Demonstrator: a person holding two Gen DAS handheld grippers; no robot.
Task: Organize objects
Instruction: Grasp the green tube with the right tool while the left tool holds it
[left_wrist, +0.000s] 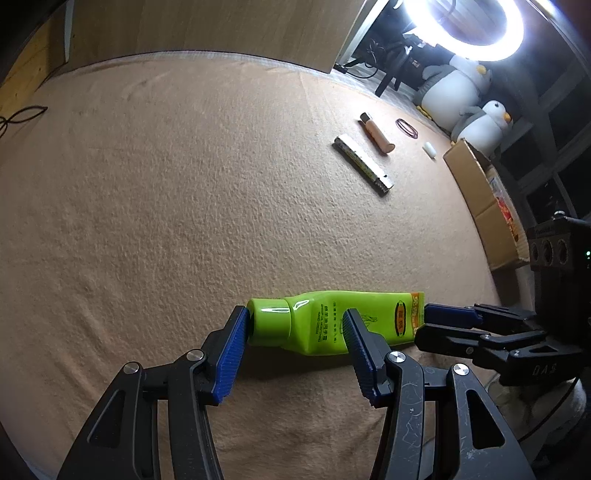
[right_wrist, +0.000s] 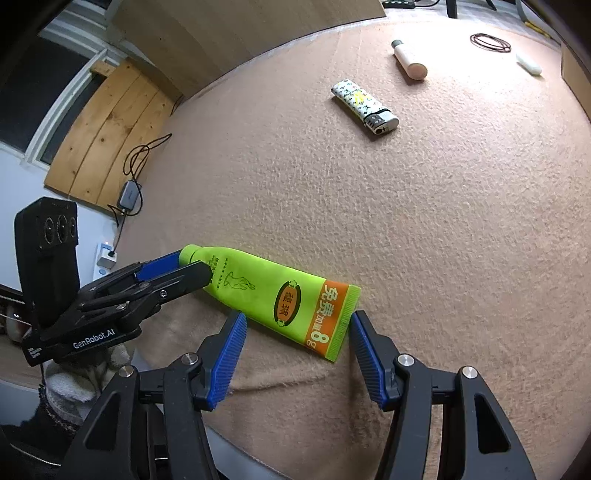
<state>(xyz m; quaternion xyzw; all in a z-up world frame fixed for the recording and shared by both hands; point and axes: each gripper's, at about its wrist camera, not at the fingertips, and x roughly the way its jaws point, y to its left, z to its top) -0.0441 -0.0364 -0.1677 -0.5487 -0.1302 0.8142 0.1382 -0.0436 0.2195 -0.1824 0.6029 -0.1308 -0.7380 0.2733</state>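
Note:
A lime-green tube (left_wrist: 332, 321) lies flat on the tan cloth near the front edge; it also shows in the right wrist view (right_wrist: 280, 299). My left gripper (left_wrist: 295, 332) is open, its fingers straddling the tube's cap end. My right gripper (right_wrist: 297, 328) is open, its fingers on either side of the tube's crimped orange end. Each gripper shows in the other's view, the right one (left_wrist: 428, 325) at the crimped end, the left one (right_wrist: 184, 269) at the cap. Further back lie a patterned lighter (right_wrist: 365, 107), a small peach tube (right_wrist: 408, 59), a hair tie (right_wrist: 491, 41) and a small white piece (right_wrist: 529, 63).
A cardboard box (left_wrist: 487, 206) stands at the cloth's right edge. Two plush penguins (left_wrist: 458, 96) and a ring light (left_wrist: 465, 26) are beyond it. A wooden board (left_wrist: 207, 26) stands behind the cloth. A cable and adapter (right_wrist: 129, 192) lie off the left side.

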